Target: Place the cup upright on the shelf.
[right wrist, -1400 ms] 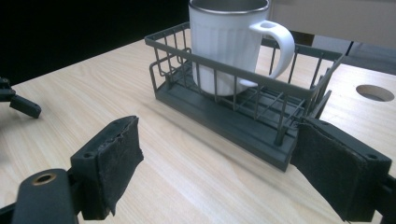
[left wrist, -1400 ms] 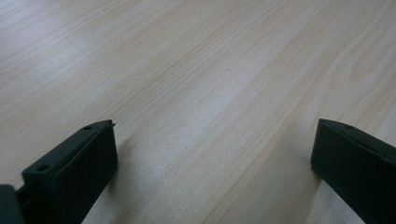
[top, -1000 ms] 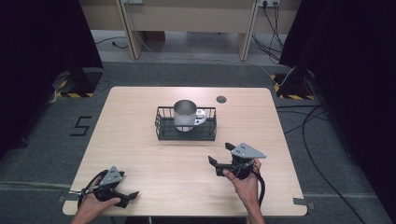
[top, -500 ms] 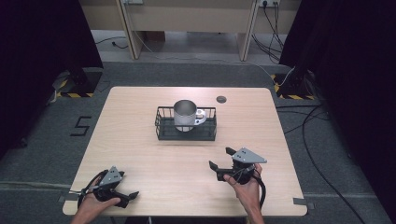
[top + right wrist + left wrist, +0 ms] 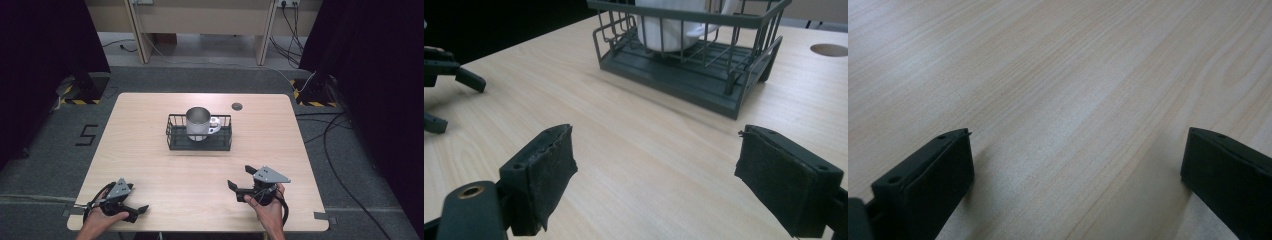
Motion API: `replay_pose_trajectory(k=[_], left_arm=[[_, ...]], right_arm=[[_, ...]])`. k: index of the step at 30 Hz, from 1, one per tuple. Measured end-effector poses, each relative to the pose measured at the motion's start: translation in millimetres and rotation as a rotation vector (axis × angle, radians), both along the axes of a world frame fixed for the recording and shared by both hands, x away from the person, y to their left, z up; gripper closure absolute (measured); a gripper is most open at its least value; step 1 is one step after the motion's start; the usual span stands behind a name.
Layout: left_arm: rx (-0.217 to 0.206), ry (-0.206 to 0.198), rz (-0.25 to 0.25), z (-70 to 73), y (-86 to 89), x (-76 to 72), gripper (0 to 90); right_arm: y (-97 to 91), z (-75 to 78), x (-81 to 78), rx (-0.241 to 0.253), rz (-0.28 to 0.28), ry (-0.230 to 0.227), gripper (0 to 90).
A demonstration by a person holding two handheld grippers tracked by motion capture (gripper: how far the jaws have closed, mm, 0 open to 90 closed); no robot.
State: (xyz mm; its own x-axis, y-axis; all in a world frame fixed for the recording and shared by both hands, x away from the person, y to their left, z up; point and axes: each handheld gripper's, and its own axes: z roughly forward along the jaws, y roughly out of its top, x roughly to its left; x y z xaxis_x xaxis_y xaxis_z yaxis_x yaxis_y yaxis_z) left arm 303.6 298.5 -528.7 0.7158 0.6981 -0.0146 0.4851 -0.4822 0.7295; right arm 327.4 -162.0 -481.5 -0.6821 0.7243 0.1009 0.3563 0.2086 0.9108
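Metal mug [image 5: 198,123] stood upright inside dark wire basket [image 5: 174,131], centre of the high view on wooden table [image 5: 150,165]. Left gripper [image 5: 142,208] rested at lower left, jaws spread, nothing between. Right gripper [image 5: 239,178] hovered at lower right, jaws likewise spread and empty, well apart from basket.

Left gripper [image 5: 131,210] low at near-left table corner, jaws apart, nothing between. Right gripper [image 5: 241,179] near-right, jaws apart, empty, pointing left and away from the person.
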Motion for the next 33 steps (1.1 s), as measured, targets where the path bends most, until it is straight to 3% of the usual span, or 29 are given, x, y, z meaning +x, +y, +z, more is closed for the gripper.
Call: replay_pose_trajectory(k=[17, 33], left_arm=[[-0.003, 0.000, -0.004, -0.1, -0.1, -0.2, 0.0], [-0.002, -0.001, -0.004, -0.1, -0.1, -0.2, 0.0]], right_arm=[[-0.6, -22.4, -15.9, -0.066, 0.009, 0.051, 15.2], [-1.1, -36.4, -29.4, -0.121, -0.020, 0.113, 15.2]])
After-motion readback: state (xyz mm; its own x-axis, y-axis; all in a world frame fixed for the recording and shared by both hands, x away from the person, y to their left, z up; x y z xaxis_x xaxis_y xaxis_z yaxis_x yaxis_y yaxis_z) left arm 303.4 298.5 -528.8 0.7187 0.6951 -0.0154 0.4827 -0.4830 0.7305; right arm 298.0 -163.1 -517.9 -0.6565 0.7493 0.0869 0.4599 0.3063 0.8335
